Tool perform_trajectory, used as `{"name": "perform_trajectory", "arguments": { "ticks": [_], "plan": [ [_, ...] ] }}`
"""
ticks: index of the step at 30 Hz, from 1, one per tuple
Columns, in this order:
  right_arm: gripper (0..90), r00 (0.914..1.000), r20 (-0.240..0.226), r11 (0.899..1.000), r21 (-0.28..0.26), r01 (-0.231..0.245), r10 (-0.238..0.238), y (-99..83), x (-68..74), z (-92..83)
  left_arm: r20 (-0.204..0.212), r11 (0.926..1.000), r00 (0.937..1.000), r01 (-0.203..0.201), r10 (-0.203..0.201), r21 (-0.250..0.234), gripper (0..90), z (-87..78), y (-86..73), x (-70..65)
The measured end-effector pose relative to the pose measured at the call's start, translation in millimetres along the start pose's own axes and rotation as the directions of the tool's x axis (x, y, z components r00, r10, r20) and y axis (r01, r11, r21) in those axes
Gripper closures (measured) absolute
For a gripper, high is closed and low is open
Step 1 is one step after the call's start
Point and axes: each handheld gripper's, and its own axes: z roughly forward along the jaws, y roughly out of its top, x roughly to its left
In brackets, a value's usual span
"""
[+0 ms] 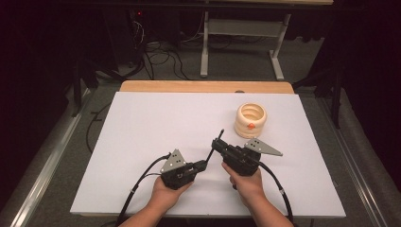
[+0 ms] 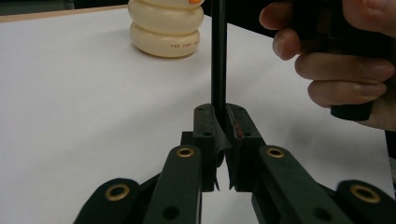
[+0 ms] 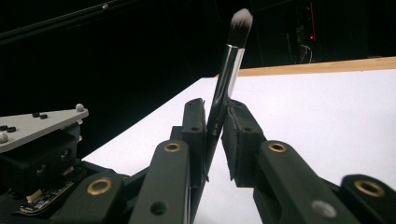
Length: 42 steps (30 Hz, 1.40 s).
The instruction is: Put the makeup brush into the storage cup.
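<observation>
A slim black makeup brush point(image 1: 213, 147) with a silver ferrule and pale bristle tip point(image 3: 232, 56) hangs above the white table between both grippers. My left gripper point(image 1: 206, 163) is shut on its black handle point(image 2: 218, 56), which rises straight up from the closed jaws point(image 2: 223, 116). My right gripper point(image 1: 216, 142) is shut on the brush higher up, near the ferrule, with the bristles pointing away past its jaws point(image 3: 215, 116). Both hands hold the grippers close together near the table's front middle.
A cream ringed holder point(image 1: 250, 120) with an orange spot stands upright on the white table top point(image 1: 156, 127) at the right, beyond the right gripper; in the left gripper view the holder point(image 2: 166, 28) is at the far edge. A wooden strip point(image 1: 203, 86) borders the back.
</observation>
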Motion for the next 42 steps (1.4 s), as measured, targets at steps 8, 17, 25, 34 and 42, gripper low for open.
{"name": "perform_trajectory", "arguments": {
  "ticks": [8,17,25,34,42],
  "plan": [
    [82.3,0.9999,-0.004,1.0,0.002,-0.011,0.011,-0.1,-0.4,0.5,0.002,1.0,1.0,0.002,-0.002,0.002,84.2,0.6,-0.3,0.4],
    [83.6,0.9996,-0.021,1.0,0.002,-0.017,0.017,0.0,-0.4,0.6,0.006,1.0,1.0,0.002,-0.002,0.004,84.2,1.2,-0.5,0.4],
    [84.7,0.9992,-0.035,1.0,0.003,-0.021,0.021,0.1,0.2,0.8,0.005,1.0,1.0,-0.002,0.001,0.008,84.1,1.6,-0.6,0.3],
    [85.7,0.9986,-0.048,1.0,0.004,-0.021,0.022,-0.1,1.8,1.2,0.005,0.9999,1.0,-0.005,0.004,0.012,84.1,2.1,-0.6,-0.1],
    [85.9,0.9981,-0.058,1.0,0.003,-0.021,0.021,0.3,1.8,1.0,0.005,0.9999,1.0,-0.008,0.007,0.011,84.0,2.1,-0.2,-0.5]
  ]
}}
